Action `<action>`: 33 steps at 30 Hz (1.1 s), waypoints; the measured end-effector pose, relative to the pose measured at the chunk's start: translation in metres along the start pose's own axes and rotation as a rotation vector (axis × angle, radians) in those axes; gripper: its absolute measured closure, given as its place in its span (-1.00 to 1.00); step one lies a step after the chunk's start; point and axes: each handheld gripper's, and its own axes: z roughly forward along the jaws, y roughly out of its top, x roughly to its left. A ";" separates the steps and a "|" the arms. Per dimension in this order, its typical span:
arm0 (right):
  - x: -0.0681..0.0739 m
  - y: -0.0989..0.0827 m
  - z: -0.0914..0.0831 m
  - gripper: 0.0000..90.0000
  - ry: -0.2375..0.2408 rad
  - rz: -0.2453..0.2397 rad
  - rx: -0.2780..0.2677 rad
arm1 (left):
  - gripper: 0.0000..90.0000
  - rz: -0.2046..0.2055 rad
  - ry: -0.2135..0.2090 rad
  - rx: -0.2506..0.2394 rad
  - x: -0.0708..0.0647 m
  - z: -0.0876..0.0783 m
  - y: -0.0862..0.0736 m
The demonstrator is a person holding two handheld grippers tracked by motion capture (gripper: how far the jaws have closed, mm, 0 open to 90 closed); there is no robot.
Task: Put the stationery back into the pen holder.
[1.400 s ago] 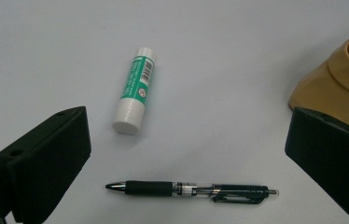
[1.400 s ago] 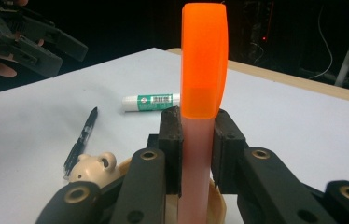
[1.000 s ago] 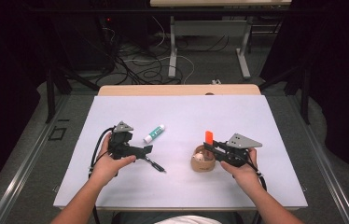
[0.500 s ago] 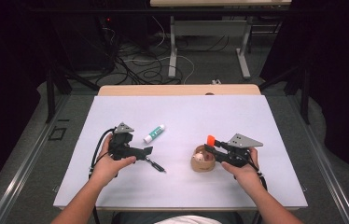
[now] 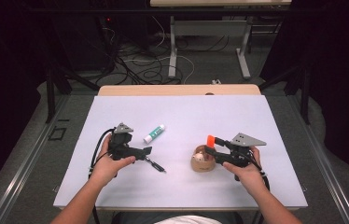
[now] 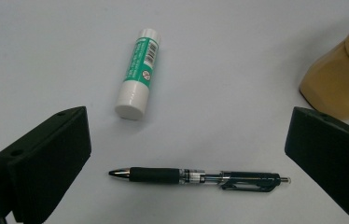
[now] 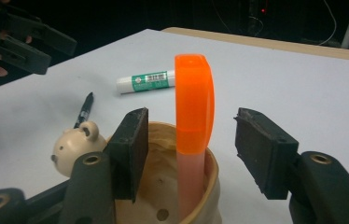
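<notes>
An orange-capped marker stands upright in a tan cup that has a small bear head on its side. My right gripper is open around the marker. Its jaws have just been opening, and neither pad touches the cap. In the high view the cup and marker sit just left of the right gripper. My left gripper is open above a black pen lying flat on the white table. A green-and-white glue stick lies beyond the pen.
The white tabletop has a wooden strip along its far edge. On it the glue stick and the pen lie between the two hands. Dark floor, cables and table legs lie beyond.
The right gripper's jaws have spread apart off the orange marker, which stays standing in the cup. Neither hand has shifted.
</notes>
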 end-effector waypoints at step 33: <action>-0.005 0.026 -0.042 -0.54 -0.151 0.036 0.244 | -0.94 -0.039 0.032 -0.005 0.015 0.002 0.003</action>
